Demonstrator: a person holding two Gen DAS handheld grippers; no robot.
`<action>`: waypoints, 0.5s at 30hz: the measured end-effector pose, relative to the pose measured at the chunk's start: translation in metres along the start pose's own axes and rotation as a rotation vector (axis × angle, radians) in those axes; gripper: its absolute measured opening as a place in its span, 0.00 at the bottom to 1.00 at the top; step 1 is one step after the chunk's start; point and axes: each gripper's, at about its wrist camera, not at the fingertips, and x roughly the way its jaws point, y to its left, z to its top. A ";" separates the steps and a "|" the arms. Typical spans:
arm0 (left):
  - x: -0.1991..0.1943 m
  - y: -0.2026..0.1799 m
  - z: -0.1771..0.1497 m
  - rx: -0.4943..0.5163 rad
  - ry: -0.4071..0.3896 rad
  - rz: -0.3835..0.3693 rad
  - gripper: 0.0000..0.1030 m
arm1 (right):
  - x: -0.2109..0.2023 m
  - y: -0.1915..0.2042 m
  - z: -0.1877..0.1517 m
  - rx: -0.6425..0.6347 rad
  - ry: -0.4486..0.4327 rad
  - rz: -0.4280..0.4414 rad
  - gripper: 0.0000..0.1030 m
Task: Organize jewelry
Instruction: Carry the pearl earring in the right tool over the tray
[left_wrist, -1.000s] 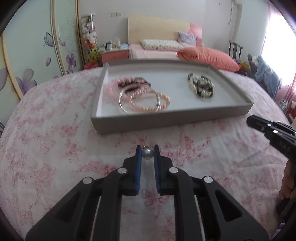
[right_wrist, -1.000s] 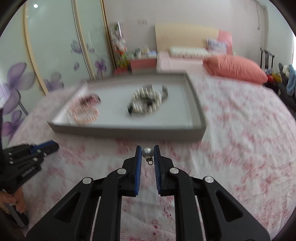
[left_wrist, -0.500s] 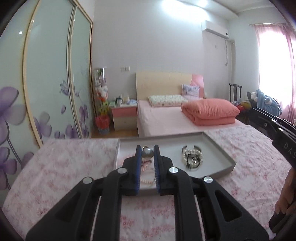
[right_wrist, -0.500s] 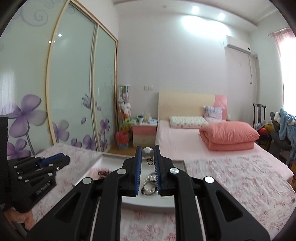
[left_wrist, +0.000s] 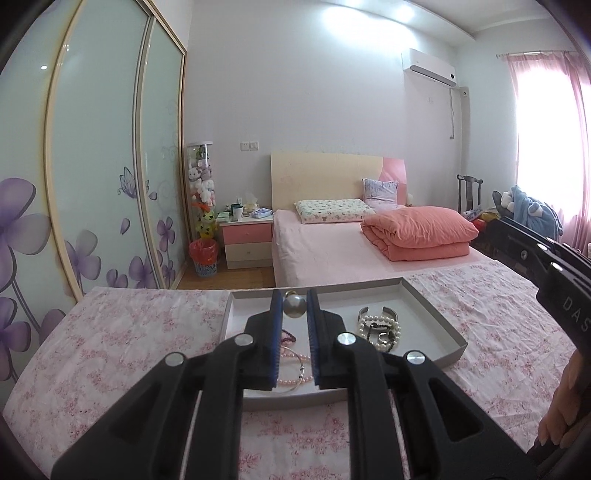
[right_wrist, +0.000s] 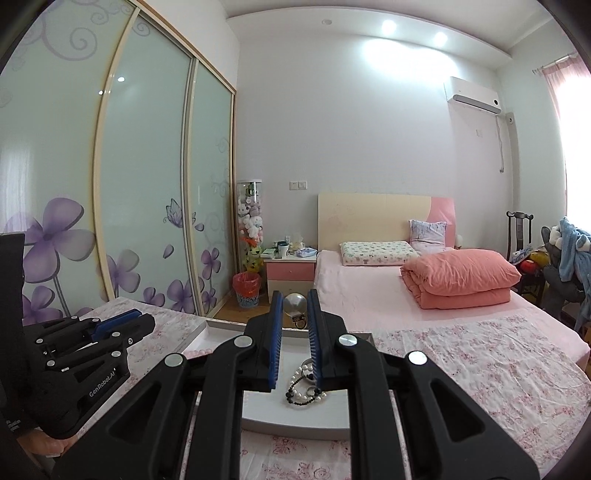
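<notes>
Left wrist view. The left gripper (left_wrist: 294, 312) has its jaws pinching a grey pearl earring (left_wrist: 294, 307) near the tips, lifted above the table (left_wrist: 110, 339), which carries a pink floral cloth. Beyond and beneath the jaws lies a grey tray (left_wrist: 441, 325). Inside it, a white bead bracelet (left_wrist: 378, 330) with dark pieces sits to the right of the jaws; a pink bead bracelet (left_wrist: 293, 356) and a thin silver bangle (left_wrist: 301, 373) show between and below the fingers. The right gripper (left_wrist: 546, 273) enters from the right edge, well apart from the tray.

Right wrist view. The right gripper (right_wrist: 294, 314) has its jaws pinching a second pearl earring (right_wrist: 295, 304), its small metal fitting hanging below the bead. The tray (right_wrist: 295, 424) lies under the jaws, and the white bead bracelet (right_wrist: 304, 387) shows between the fingers. The left gripper (right_wrist: 92, 339) sits at the left, with its jaws hidden from this angle.
</notes>
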 end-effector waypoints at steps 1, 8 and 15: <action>0.001 0.000 0.001 -0.001 -0.001 0.000 0.13 | 0.001 0.000 0.000 0.002 0.000 0.002 0.14; 0.024 0.004 0.007 -0.023 0.016 -0.006 0.13 | 0.029 -0.003 -0.001 0.039 0.047 0.029 0.14; 0.063 0.008 0.007 -0.052 0.069 -0.025 0.13 | 0.078 -0.012 -0.016 0.073 0.144 0.048 0.14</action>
